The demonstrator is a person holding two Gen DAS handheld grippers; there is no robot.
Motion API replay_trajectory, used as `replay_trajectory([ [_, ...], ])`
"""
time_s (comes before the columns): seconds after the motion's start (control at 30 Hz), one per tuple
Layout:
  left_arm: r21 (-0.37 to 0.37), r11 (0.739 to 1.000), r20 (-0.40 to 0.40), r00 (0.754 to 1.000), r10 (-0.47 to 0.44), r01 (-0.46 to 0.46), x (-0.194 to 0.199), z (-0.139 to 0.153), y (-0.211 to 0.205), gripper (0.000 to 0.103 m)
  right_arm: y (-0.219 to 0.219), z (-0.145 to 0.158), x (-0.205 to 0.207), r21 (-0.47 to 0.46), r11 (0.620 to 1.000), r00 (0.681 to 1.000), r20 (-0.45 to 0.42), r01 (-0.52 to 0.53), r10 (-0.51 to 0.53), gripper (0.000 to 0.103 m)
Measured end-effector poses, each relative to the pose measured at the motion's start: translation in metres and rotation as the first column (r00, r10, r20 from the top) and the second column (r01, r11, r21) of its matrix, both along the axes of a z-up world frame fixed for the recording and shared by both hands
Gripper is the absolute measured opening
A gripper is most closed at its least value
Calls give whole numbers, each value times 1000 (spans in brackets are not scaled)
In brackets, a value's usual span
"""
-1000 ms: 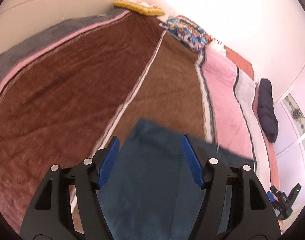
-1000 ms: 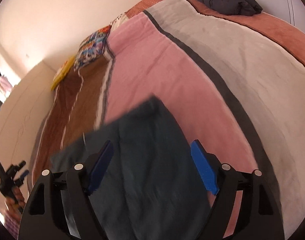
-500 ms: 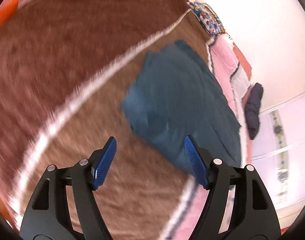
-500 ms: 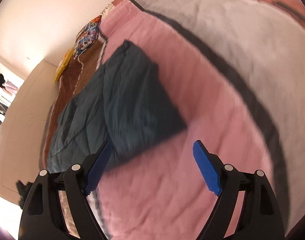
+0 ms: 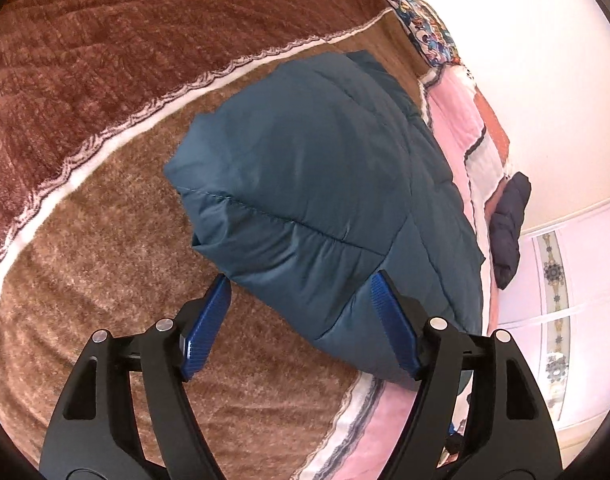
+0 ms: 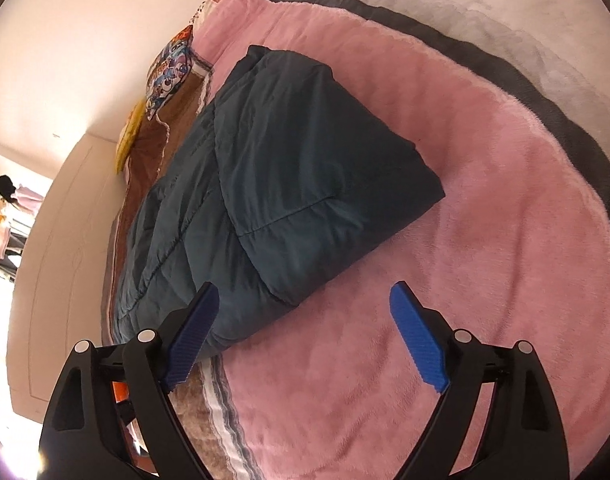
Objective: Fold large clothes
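— Jacket (image 5: 313,184) folded yet?
— Looks nearly done: compact padded bundle, centre frame, lying on bed (image 6: 485,240). Left gripper (image 5: 301,320) and right gripper (image 6: 305,328) jaws spread, holding nothing. Perhaps tidying left.

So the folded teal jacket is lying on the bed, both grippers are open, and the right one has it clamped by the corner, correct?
Not quite. The right gripper holds nothing: in the right wrist view its jaws stand wide apart over the pink blanket, beside the folded teal jacket. The rest stands: the jacket lies on the bed and the left gripper is open too.
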State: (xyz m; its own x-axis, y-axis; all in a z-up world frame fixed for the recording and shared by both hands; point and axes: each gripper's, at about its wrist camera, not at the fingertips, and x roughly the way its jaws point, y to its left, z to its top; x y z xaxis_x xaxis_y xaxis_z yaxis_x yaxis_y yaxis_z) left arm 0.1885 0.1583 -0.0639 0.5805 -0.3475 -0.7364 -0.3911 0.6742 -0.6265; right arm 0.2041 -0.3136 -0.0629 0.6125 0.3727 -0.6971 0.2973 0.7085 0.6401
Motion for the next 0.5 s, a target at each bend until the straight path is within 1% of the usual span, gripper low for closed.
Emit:
replay_trajectory([
  [0.13, -15, 1000, -2, 1000, 6, -6, 2, -3, 3, 73, -3, -3, -2, 1, 1000, 1000, -4, 11, -11, 85],
  [0.27, -18, 1000, -5, 1000, 17, -17, 7, -5, 6, 74, -10, -7, -3, 24, 999, 999, -9, 31, -31, 85],
  [0.4, -19, 999, -8, 999, 35, -35, 15, -8, 9, 77, -14, -13, 3, 94, 994, 999, -12, 52, -51, 86],
  [0.5, -40, 998, -5, 998, 55, -55, 20, -10, 12, 79, -14, -18, 13, 146, 987, 998, -23, 65, -62, 86],
])
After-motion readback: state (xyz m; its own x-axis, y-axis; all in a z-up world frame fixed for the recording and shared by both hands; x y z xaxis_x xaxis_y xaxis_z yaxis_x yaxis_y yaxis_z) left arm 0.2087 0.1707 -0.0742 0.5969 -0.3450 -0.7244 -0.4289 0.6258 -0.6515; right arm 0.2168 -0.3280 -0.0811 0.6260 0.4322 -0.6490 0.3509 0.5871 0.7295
